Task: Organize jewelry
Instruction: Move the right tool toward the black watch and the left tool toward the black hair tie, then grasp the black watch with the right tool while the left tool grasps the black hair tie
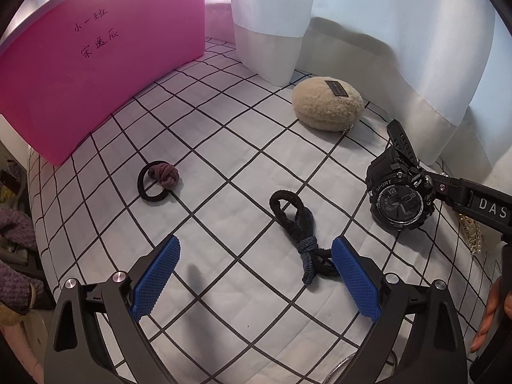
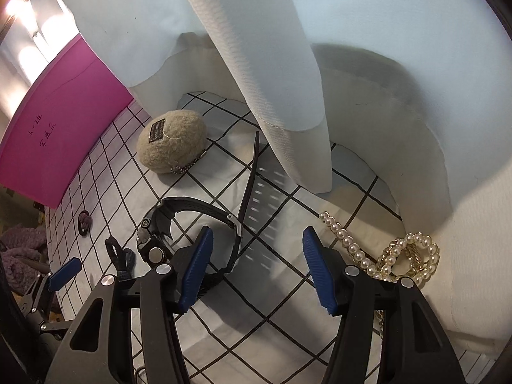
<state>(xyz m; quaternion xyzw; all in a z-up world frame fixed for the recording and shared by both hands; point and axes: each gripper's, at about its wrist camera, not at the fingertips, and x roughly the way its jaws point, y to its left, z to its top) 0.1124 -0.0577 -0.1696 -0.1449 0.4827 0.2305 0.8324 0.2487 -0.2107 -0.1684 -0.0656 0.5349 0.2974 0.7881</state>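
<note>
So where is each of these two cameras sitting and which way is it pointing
Left wrist: on the left gripper, angled down at the checked cloth; open blue fingers straddle the dark knotted hair tie; the right gripper's arm and a hand show at the right edge.
Right wrist: on the right gripper, angled down; open fingers over the black sport watch strap, pearl strand beside.
Shared: watch, beige fuzzy pouch, pink box, purple-knot hair tie.

Black watch, pink box, black-gridded white cloth
</note>
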